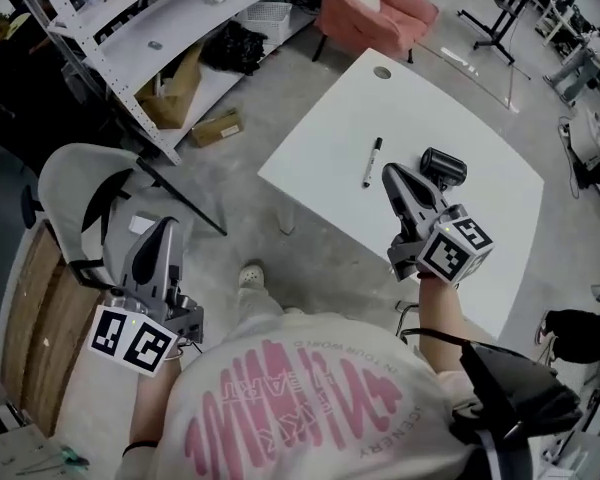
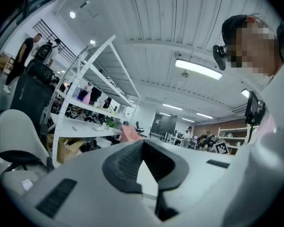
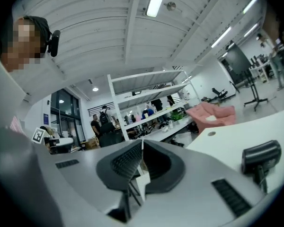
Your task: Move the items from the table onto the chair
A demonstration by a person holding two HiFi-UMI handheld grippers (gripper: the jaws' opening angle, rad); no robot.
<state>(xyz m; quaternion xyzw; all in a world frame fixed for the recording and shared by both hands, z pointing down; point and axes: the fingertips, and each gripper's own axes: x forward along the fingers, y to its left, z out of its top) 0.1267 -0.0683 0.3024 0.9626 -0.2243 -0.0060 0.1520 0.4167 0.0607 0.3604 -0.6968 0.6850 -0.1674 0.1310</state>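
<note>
two items, marker [image 1: 372, 162] and black dryer [image 1: 443, 168], lie on the table [image 1: 460, 238]. my right gripper [image 1: 390, 172] hangs clenched, empty, beside them; left gripper [image 1: 167, 227] clenched too, off the table. i'd open wide before straddling the dryer.

One white tabletop [image 1: 460, 128] bearing one marker pen [image 1: 372, 162] and one black cylindrical device [image 1: 443, 167]; one grey chair [image 1: 75, 183]; one pink armchair [image 1: 375, 3]; one shelving rack [image 1: 170, 28]; two grippers: left gripper [image 1: 167, 224], right gripper [image 1: 391, 172].
</note>
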